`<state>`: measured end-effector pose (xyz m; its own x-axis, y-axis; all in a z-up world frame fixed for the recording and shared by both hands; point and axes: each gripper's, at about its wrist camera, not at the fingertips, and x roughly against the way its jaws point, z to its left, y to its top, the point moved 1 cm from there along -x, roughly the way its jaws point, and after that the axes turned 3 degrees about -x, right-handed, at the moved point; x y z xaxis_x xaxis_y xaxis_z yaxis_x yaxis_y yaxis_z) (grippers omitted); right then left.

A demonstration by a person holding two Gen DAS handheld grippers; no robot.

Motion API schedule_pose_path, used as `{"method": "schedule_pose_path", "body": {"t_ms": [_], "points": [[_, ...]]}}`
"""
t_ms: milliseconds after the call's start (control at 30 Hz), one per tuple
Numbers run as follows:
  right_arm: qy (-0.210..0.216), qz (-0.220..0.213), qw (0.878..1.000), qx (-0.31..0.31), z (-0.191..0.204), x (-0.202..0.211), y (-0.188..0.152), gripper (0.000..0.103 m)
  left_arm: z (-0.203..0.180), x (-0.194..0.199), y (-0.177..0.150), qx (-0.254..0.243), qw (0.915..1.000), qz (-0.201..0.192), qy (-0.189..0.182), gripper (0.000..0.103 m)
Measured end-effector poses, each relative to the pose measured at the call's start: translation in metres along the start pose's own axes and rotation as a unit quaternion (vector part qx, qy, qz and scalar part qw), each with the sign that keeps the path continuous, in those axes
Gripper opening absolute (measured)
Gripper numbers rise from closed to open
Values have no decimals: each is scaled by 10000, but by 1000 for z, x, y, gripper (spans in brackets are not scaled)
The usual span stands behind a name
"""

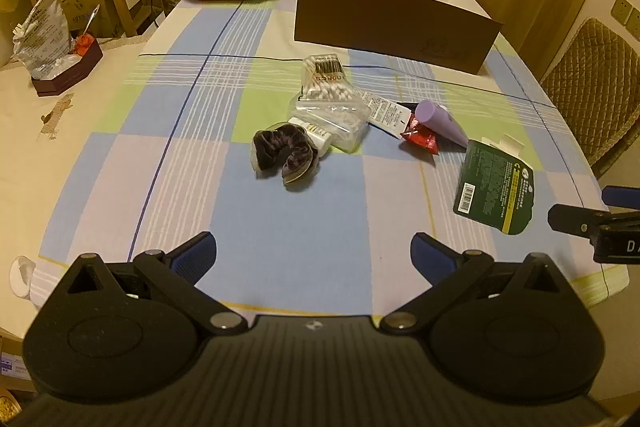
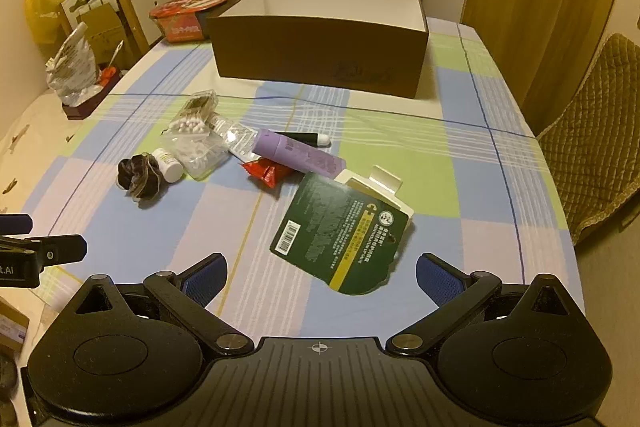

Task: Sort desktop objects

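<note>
Green carded pack (image 2: 340, 231) flat under wide-spread right gripper (image 2: 320, 277); left gripper (image 1: 314, 251) likewise wide, empty. Likely to slide on tablecloth (image 2: 400, 131), escaping pinch.

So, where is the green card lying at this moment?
The green card lies flat on the tablecloth just ahead of the open right gripper, nearer than the purple tube and red packet.

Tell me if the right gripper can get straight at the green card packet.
Probably yes. The right gripper is open, and the green card packet lies flat on the tablecloth just ahead of its fingers, with nothing between them. Only its far edge overlaps a white packet.
</note>
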<state>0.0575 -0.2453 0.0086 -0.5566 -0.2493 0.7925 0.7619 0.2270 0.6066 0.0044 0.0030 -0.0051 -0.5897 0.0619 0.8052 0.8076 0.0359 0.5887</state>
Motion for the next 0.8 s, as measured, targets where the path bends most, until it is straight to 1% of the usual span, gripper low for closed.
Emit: {"method": "schedule_pose_path", "body": {"t_ms": [333,633,800], "points": [[-143,7,9998,-160,3,4,-4,103,8,4,-2,-64,9999,-31,-84,102],[-511,-92,9965,-658,-3,15,-15,103,19,1,-2,-220,9994,-35,-253,102],[-709,-116,9933,-903,-9,24,-20,103,17,-7,2,-388,9984,-10,-403,102]]}}
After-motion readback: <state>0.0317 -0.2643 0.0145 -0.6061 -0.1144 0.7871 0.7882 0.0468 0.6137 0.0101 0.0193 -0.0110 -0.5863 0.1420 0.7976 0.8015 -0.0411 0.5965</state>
